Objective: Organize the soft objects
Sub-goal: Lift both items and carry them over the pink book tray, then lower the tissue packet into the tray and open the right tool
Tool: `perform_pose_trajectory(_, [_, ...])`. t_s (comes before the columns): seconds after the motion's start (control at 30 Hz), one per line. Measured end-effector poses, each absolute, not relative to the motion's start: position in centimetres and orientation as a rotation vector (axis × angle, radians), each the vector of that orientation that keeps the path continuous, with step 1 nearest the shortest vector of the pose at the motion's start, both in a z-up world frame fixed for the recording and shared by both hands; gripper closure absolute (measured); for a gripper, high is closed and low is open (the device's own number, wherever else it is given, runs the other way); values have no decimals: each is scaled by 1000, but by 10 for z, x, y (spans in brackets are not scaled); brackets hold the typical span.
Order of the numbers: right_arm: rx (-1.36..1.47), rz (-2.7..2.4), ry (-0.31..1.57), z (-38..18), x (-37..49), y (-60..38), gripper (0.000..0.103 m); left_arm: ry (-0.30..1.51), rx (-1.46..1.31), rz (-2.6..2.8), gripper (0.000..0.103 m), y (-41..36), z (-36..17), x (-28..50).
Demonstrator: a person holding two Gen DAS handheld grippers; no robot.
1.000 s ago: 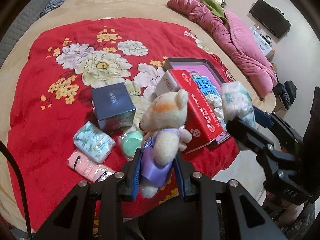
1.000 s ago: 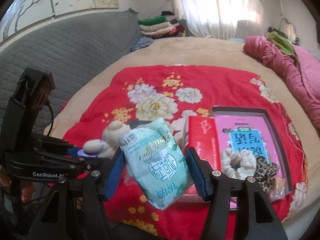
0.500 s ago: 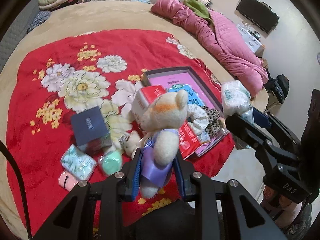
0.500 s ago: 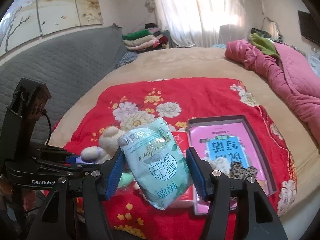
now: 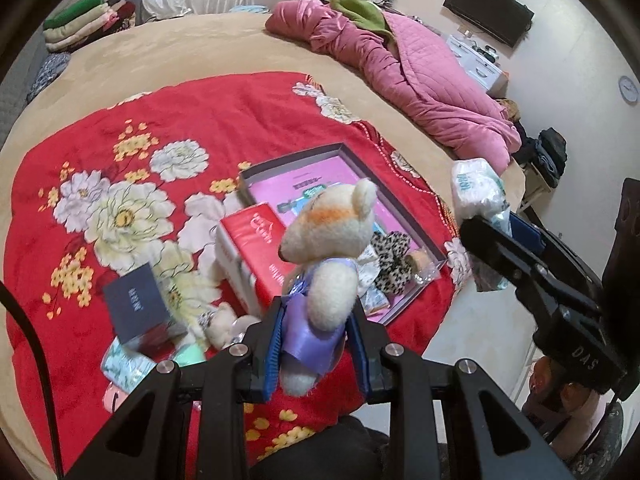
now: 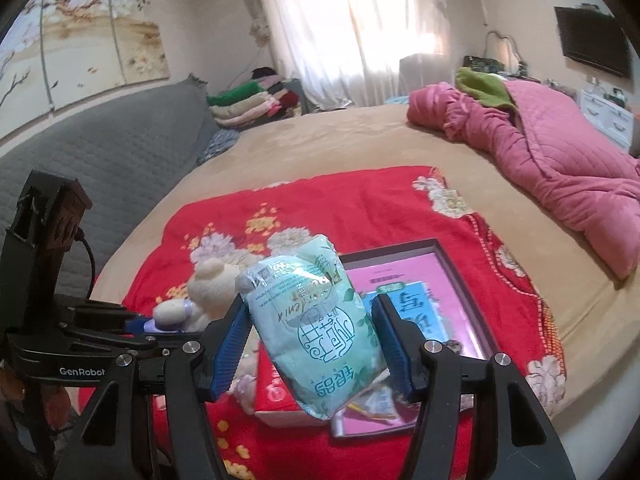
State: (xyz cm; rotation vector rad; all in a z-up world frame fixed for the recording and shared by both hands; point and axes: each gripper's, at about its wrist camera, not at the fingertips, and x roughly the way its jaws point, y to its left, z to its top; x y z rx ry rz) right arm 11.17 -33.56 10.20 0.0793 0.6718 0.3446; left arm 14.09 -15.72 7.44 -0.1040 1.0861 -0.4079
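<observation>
My left gripper (image 5: 316, 340) is shut on a cream teddy bear (image 5: 328, 240) in a purple dress, held upright above the red flowered blanket (image 5: 200, 120). My right gripper (image 6: 314, 344) is shut on a pale green tissue pack (image 6: 316, 320); the same pack (image 5: 476, 196) shows at the right of the left wrist view. Below lies a grey-rimmed box (image 5: 344, 150) with a pink lining, holding a leopard-print scrunchie (image 5: 390, 264) and small packets. A red carton (image 5: 256, 248) leans against the box's left side.
On the blanket near the front lie a dark blue box (image 5: 136, 300), a small plush (image 5: 222, 322), a green round item (image 5: 190, 356) and a floral tissue pack (image 5: 124, 364). A pink quilt (image 5: 420, 84) lies at the bed's far right. Folded clothes (image 5: 80, 24) sit far left.
Both grippers have risen and drawn back from the bed with their loads still held. The blanket and its objects look smaller and lower, and the box has come more fully into view.
</observation>
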Motion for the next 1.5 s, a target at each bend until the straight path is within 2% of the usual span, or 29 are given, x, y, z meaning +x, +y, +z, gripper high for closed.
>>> perform_pose_trajectory(0.33, [109,248,667,112,124,-386,40,1074,-59,-437,73,-194,84,164])
perform_pose_trajectory(0.67, [134,196,679,108,142,-418,40,1133,-34,-463,73,-227,61,192])
perform_pose_trajectory(1.5, [100,133,897,21,209,-433,40,1266,13,-436,73,-262,-9,229])
